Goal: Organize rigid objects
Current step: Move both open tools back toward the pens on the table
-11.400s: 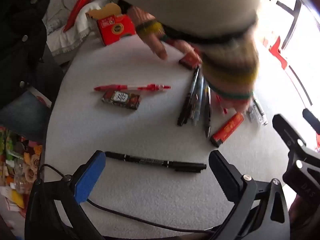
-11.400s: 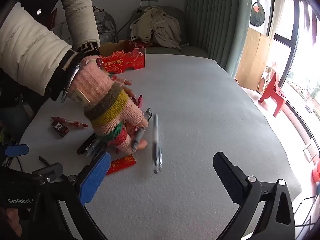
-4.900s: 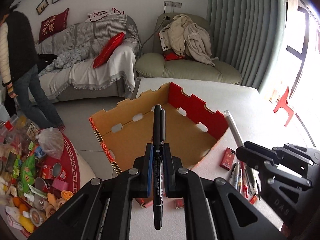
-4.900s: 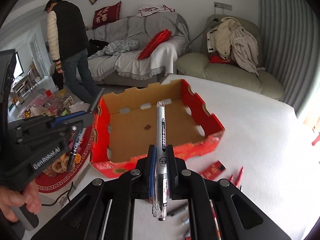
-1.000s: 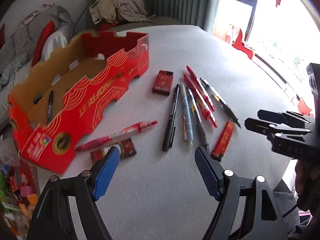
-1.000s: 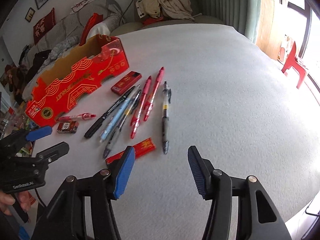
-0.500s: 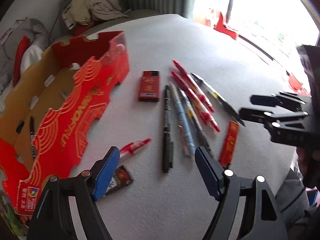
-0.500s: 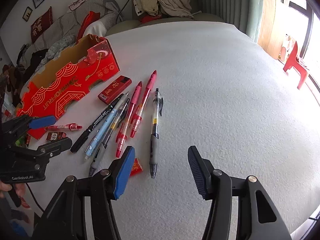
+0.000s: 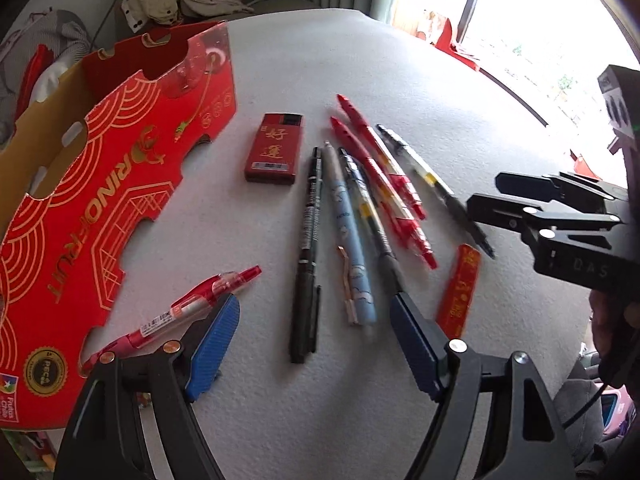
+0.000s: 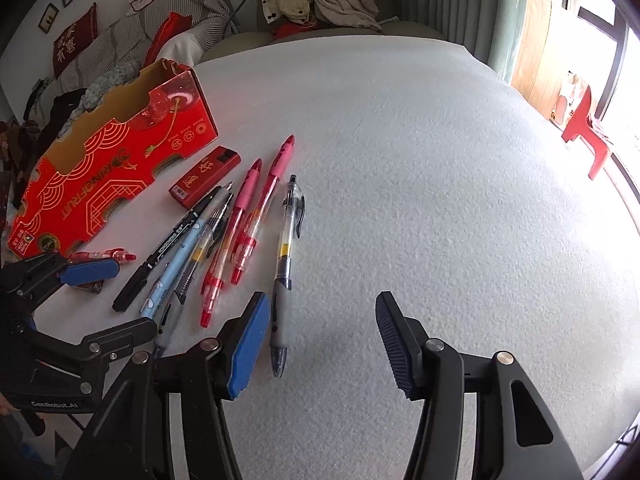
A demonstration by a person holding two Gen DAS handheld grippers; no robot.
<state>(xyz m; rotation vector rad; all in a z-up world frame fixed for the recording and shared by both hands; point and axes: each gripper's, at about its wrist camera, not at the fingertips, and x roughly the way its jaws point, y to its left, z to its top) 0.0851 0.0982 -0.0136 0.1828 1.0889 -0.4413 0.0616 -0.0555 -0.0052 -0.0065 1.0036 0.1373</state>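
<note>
**Both grippers spread wide over the row of pens**

The left gripper [image 9: 312,340] stands wide apart and holds nothing. Low in the left wrist view, the black marker [image 9: 307,256] and the light blue pen [image 9: 352,248] end between its blue fingertips [image 9: 216,344]. A red pen [image 9: 192,308] lies just beside the left pad, near the red cardboard box [image 9: 100,208] at the left edge. A small red packet [image 9: 274,154] sits at upper centre.

The right gripper [image 10: 320,340] is likewise wide apart and empty. In its view the clear pen [image 10: 285,256] lies just right of its left pad, on the white table [image 10: 440,200]. Two red pens [image 10: 248,220] lie left of it.
</note>
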